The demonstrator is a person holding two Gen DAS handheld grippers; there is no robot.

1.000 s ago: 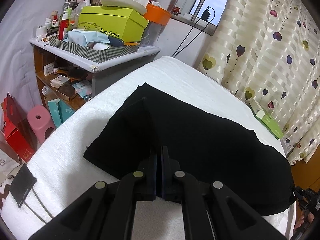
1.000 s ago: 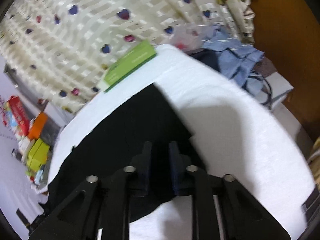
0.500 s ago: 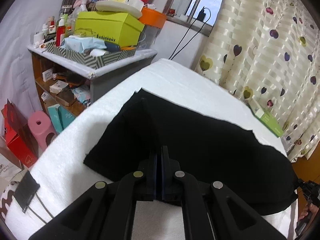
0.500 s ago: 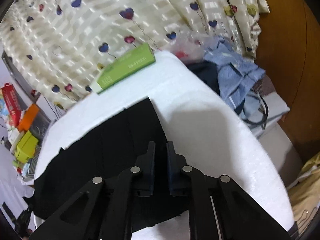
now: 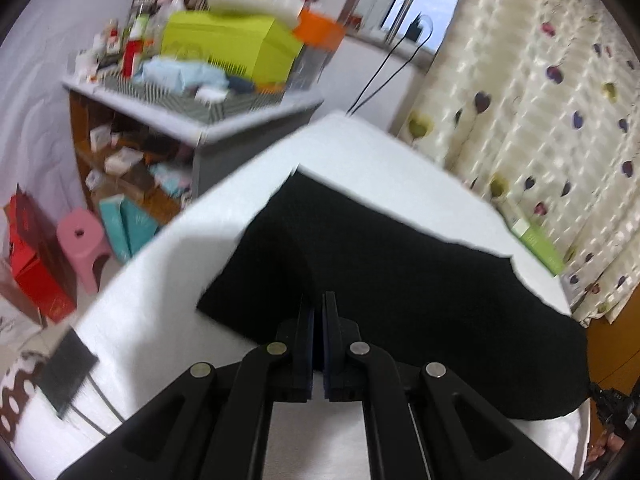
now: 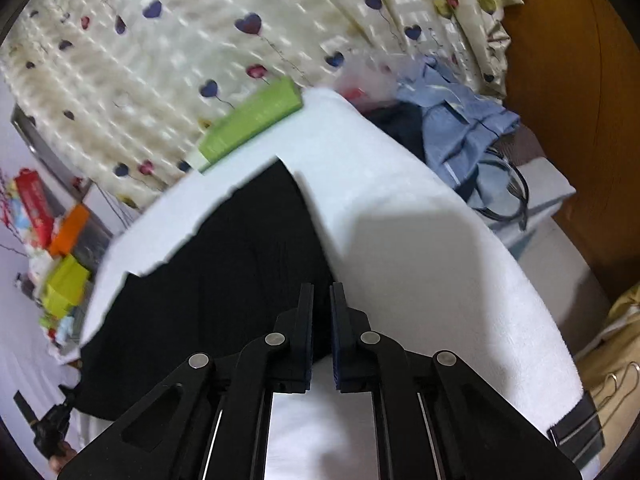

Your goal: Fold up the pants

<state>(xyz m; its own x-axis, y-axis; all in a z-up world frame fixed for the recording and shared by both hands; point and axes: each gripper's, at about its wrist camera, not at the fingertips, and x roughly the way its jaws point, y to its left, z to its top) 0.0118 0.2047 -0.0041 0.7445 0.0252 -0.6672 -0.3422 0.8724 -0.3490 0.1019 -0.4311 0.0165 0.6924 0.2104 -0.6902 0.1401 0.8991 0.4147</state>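
Pants black, lying flat on white bench, spreading ahead of both tools. Left tool pressed together, pinching near edge of pants; fabric fans forward and to its right. Right tool fingers narrowly apart with dark fabric between; firm grip cannot be told. Green box far ahead of right tool, by curtain.

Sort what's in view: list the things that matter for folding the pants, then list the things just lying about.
For the job:
black pants
white padded surface they lie on
left claw, closed on the pants' near edge
right claw, closed on the pants' near edge

Lying about:
green box by the curtain
blue clothes
pink stool
cluttered shelf
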